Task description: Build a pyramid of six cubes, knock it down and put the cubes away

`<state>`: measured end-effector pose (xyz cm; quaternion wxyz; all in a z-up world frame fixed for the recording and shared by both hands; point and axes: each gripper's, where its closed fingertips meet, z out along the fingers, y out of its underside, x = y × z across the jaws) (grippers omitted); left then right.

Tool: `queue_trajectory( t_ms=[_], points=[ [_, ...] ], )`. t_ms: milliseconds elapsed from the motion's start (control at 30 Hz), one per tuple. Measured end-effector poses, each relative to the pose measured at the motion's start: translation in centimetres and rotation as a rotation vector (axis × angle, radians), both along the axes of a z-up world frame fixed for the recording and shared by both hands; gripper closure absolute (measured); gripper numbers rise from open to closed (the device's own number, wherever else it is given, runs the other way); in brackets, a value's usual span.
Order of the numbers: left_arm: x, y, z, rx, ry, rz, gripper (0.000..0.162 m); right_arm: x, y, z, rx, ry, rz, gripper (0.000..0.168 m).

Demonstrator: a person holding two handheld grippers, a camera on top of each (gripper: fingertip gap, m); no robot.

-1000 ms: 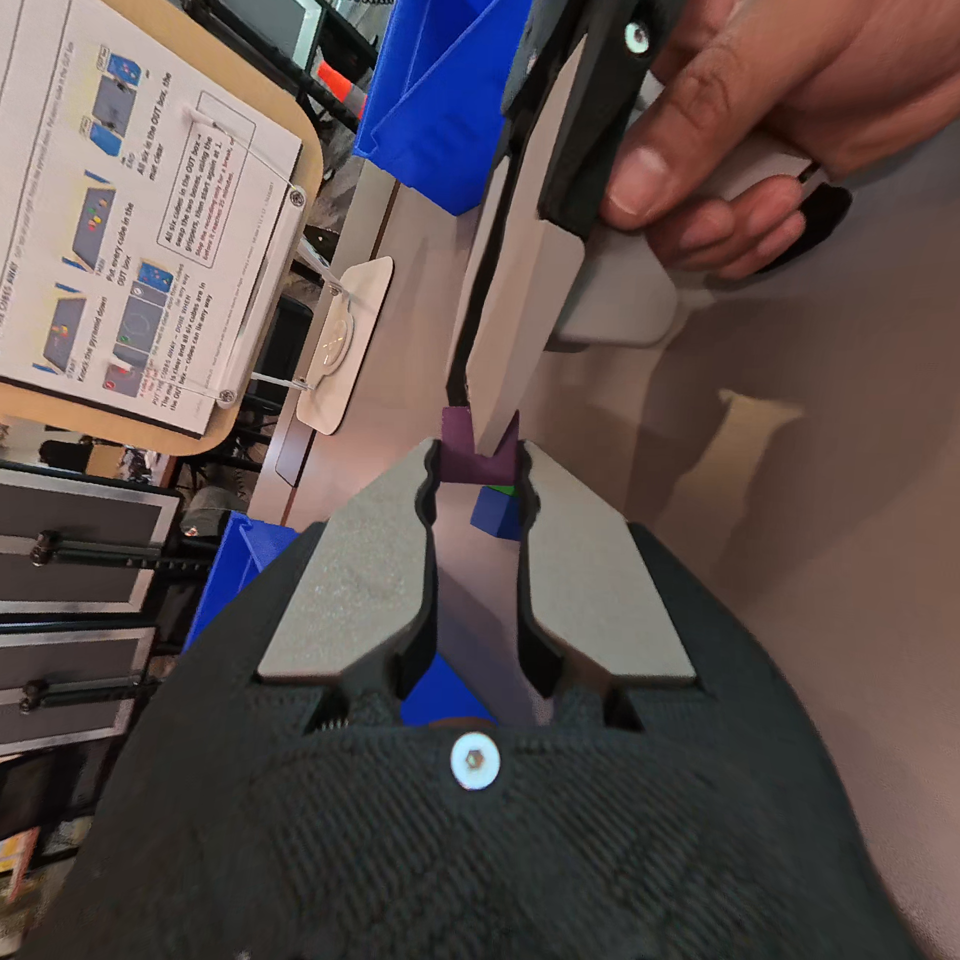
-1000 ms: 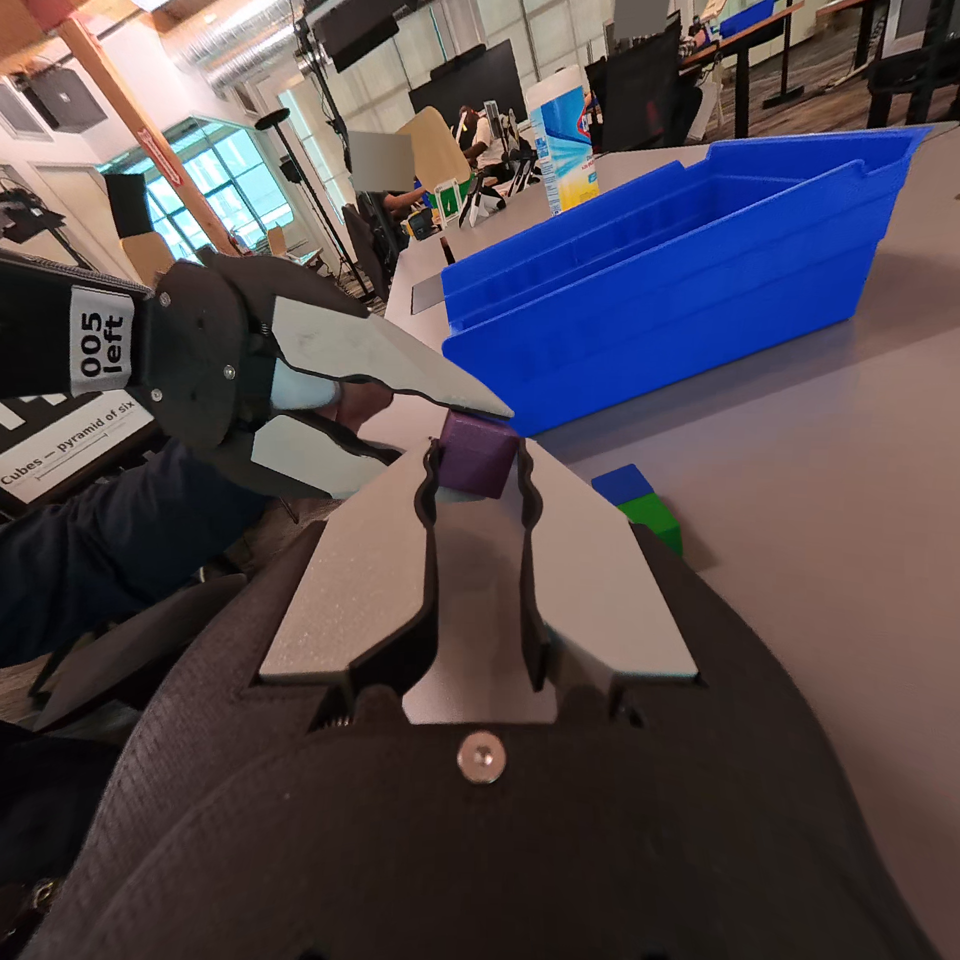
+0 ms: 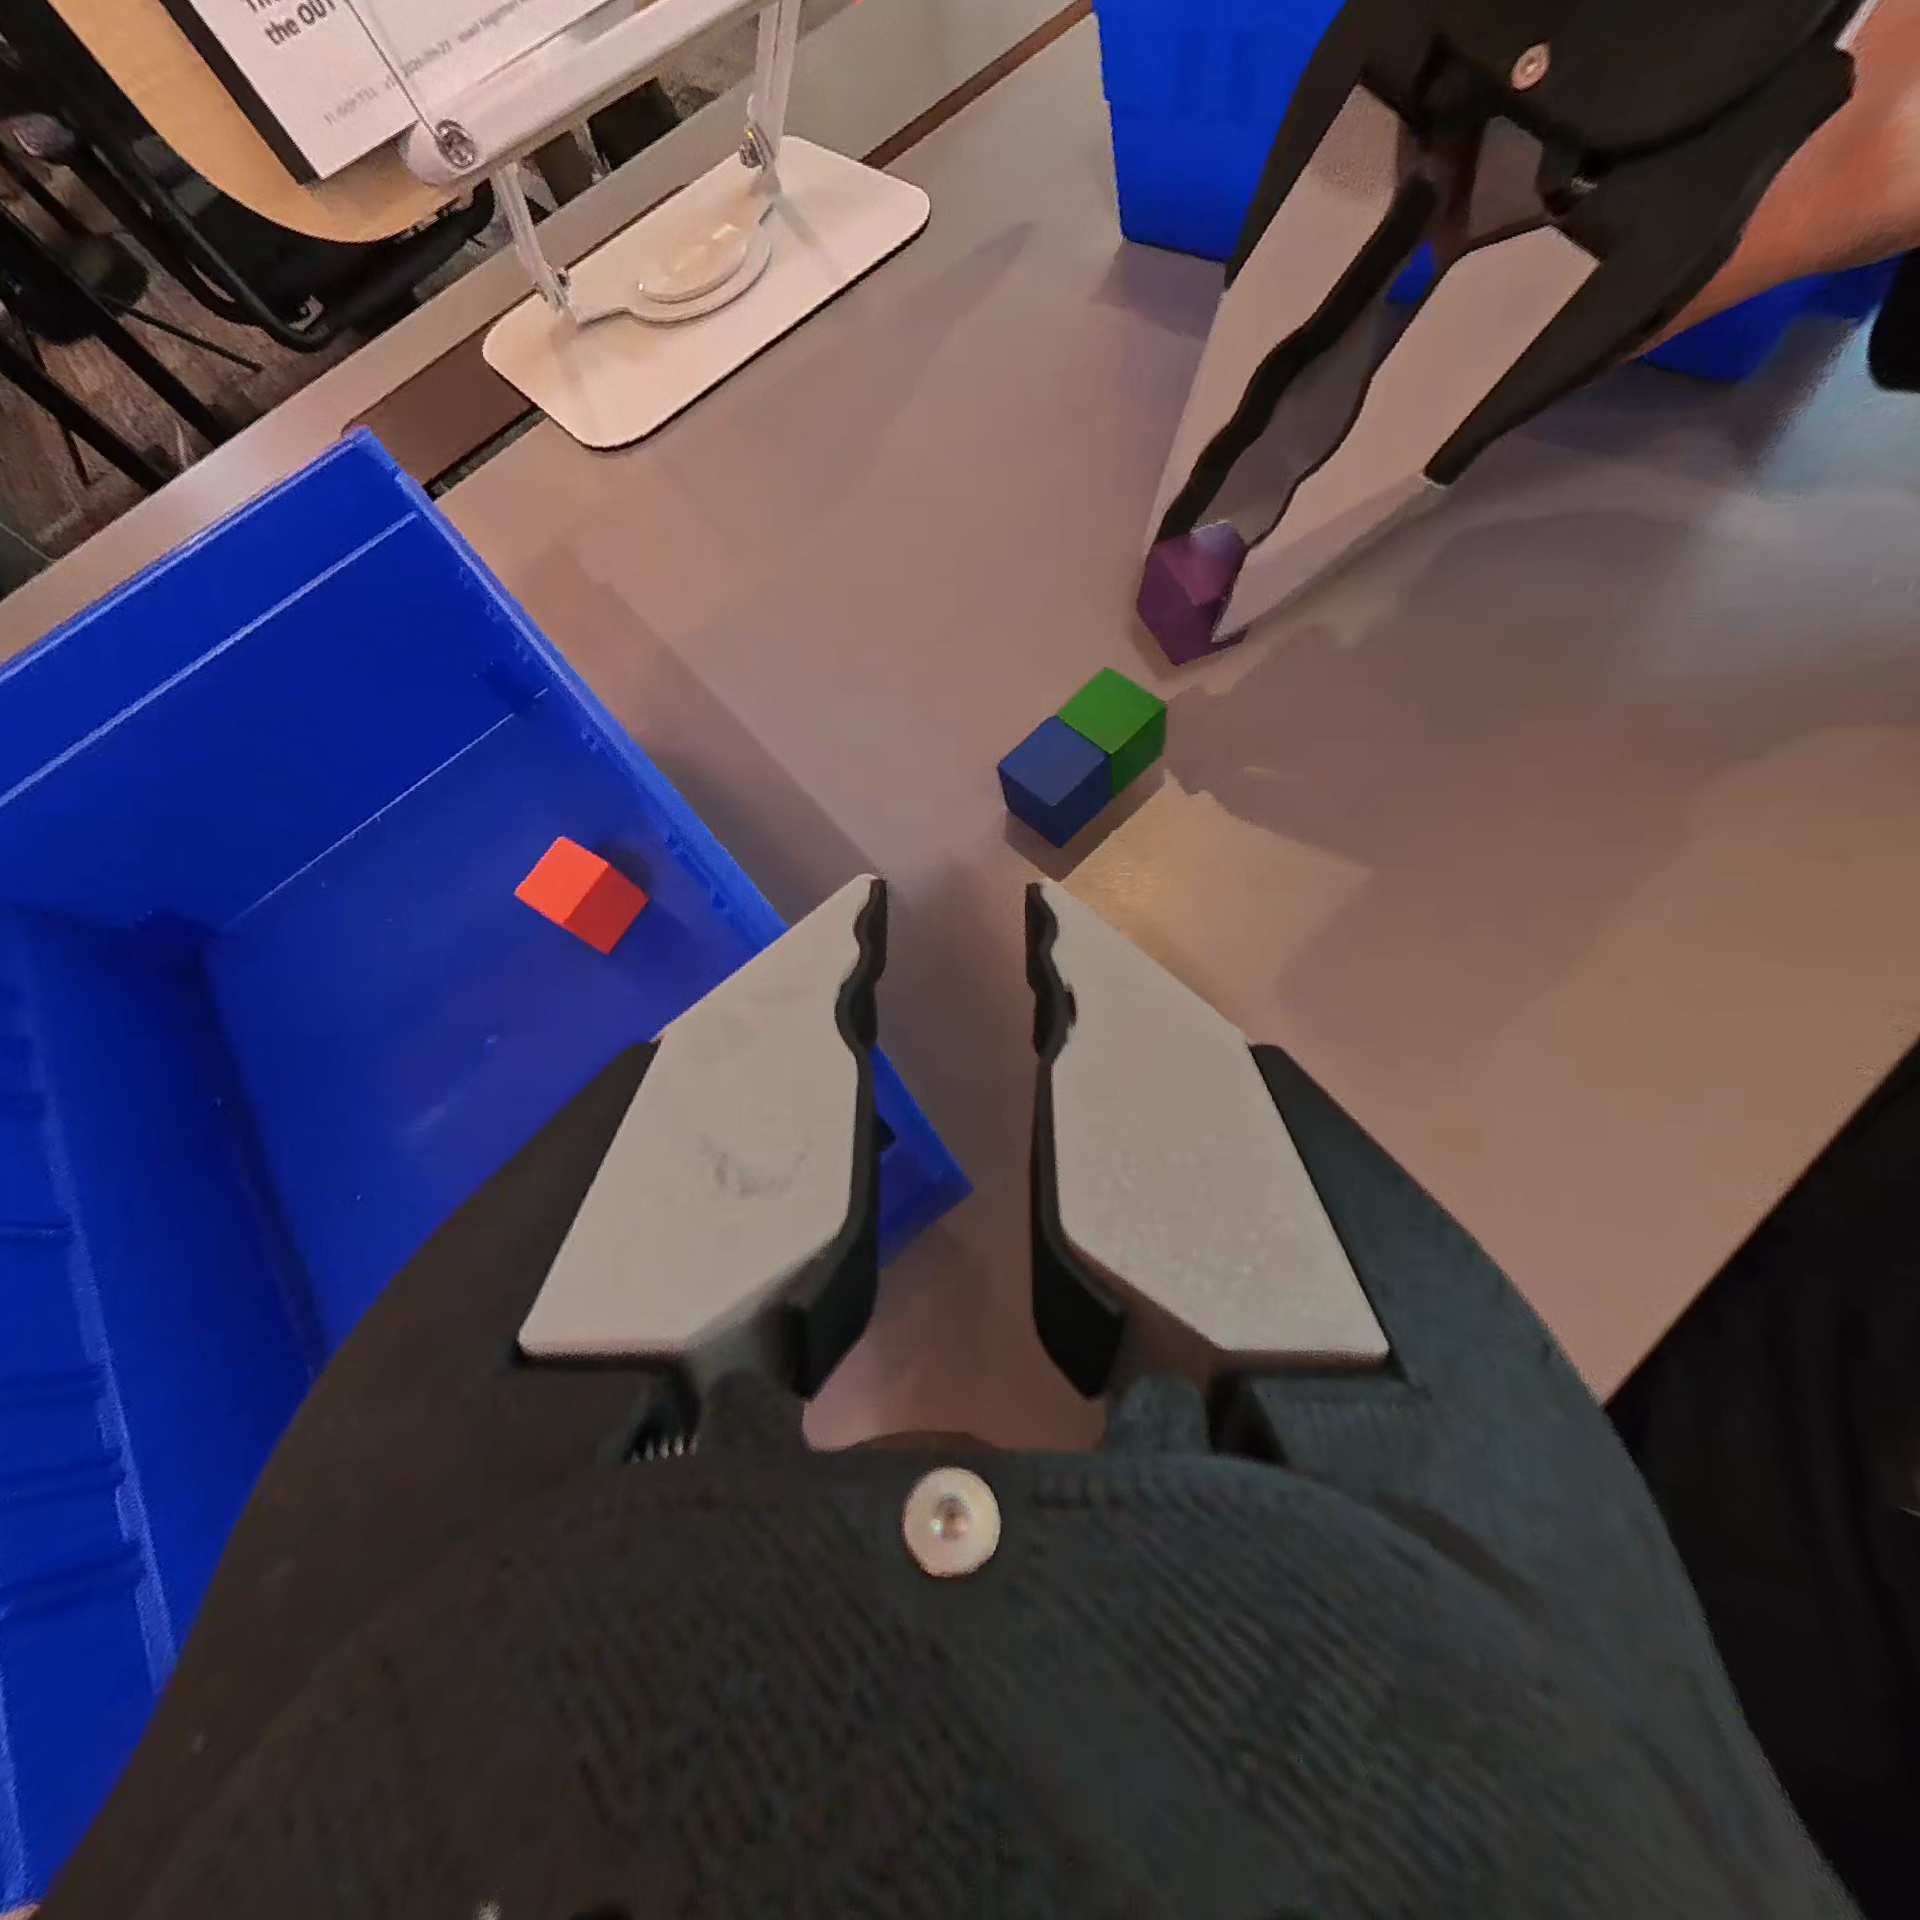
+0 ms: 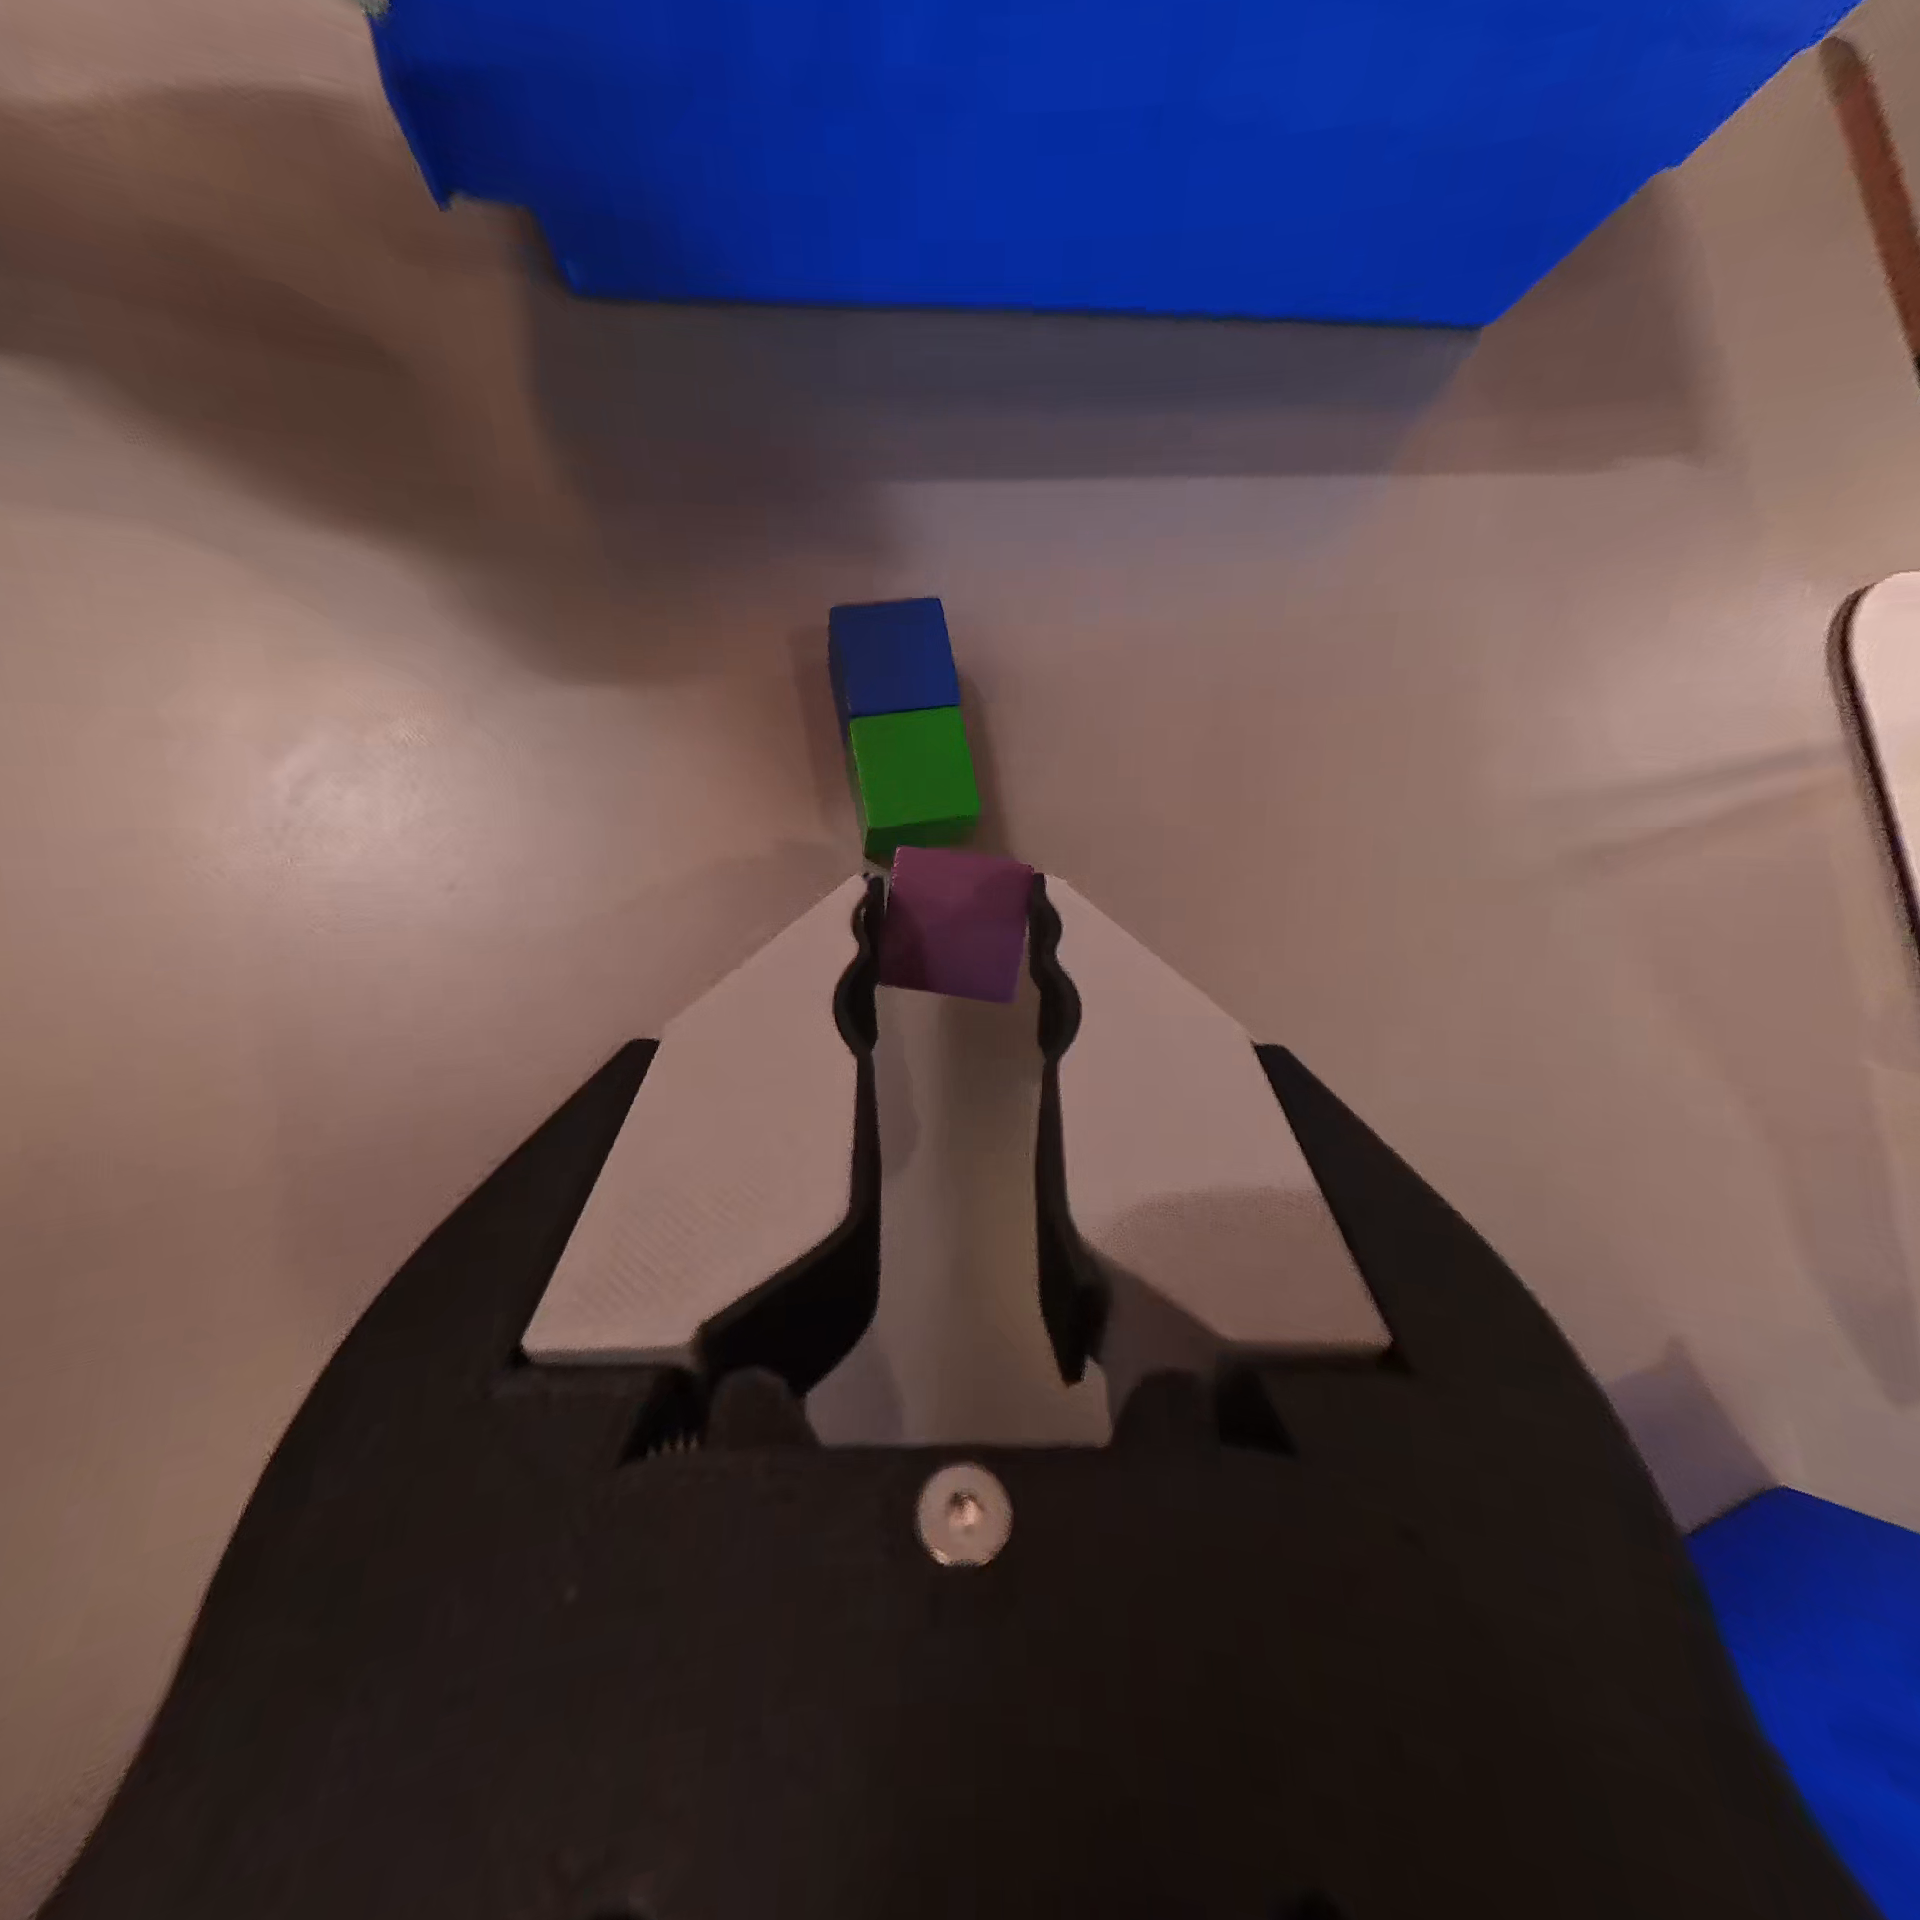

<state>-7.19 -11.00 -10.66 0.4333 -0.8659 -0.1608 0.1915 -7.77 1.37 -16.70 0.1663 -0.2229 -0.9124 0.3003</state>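
My right gripper [image 4: 954, 896] is shut on a purple cube [image 4: 951, 925], which sits tilted between the fingertips, low over the grey table. It is just short of a green cube [image 4: 912, 774] that touches a blue cube [image 4: 894, 652] on the table. The left wrist view shows the same row: the blue cube [image 3: 1051, 779], the green cube [image 3: 1114, 717], then the purple cube [image 3: 1190, 592] in the right gripper [image 3: 1210, 566]. My left gripper [image 3: 954, 904] is open and empty, above the edge of a blue bin [image 3: 260, 727]. A red cube [image 3: 582, 894] lies in that bin.
A second blue bin [image 3: 1174, 125] stands at the table's far side behind the right gripper. A white sign stand [image 3: 707, 301] with an instruction sheet stands at the back left. In the right wrist view a blue bin wall [image 4: 1039, 156] fills the top.
Both grippers were on the purple cube in the air. The left one has let go, opened and drawn back over the bin. The right one has carried the cube down beside the green cube.
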Motion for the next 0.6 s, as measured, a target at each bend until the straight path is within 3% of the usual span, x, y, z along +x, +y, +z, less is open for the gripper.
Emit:
queue_trajectory(
  t_ms=[167,400,600],
  points=[
    [-0.1,0.1,-0.2,-0.011,-0.002,0.008,0.138,-0.2,-0.5,-1.4,0.052,-0.015,0.030,0.143],
    [0.2,0.1,-0.2,-0.015,-0.004,-0.002,0.139,0.0,-0.4,-0.6,-0.036,0.017,0.005,0.135],
    [0.3,-0.1,0.4,0.011,-0.005,0.005,0.138,-1.5,1.5,1.2,-0.195,0.116,-0.165,0.147]
  ],
)
